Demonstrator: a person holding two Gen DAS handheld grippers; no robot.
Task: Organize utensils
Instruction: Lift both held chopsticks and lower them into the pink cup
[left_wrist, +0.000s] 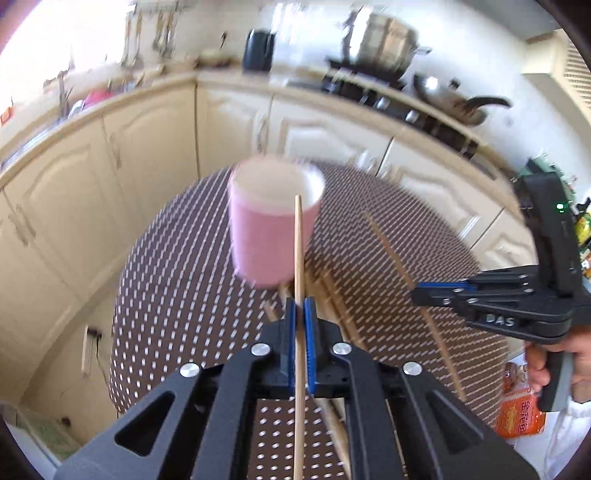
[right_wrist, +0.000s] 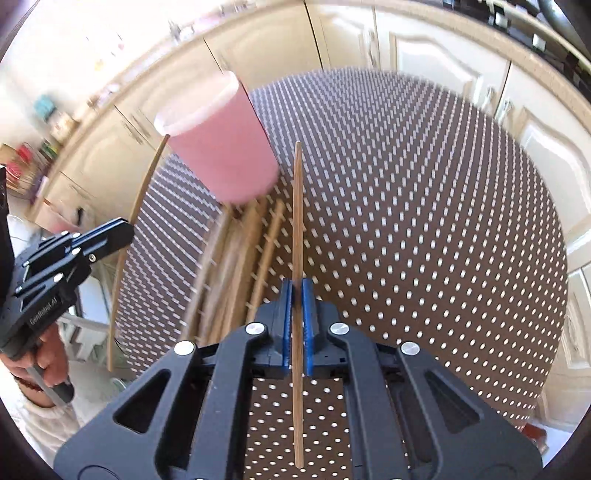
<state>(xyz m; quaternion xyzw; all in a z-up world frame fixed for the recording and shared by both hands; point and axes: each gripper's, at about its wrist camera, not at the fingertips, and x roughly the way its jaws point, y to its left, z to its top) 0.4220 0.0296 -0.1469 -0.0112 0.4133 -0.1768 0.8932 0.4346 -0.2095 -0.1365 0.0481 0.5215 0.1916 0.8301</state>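
Brown dotted tablecloth (left_wrist: 177, 258) is carrying the pink cup (left_wrist: 271, 225); left gripper (left_wrist: 300, 306) and right gripper (right_wrist: 296, 291) are each clamping a chopstick (left_wrist: 298, 258) pointing lengthwise cupward, left nearer

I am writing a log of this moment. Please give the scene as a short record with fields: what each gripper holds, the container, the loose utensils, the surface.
left gripper: shut on one wooden chopstick, pointing toward the cup
right gripper: shut on another chopstick
container: pink cup, white inside, upright on the table
loose utensils: several chopsticks lying on the table near the cup's base
surface: brown tablecloth with white dots
image quality: motion blur, exact count unclear
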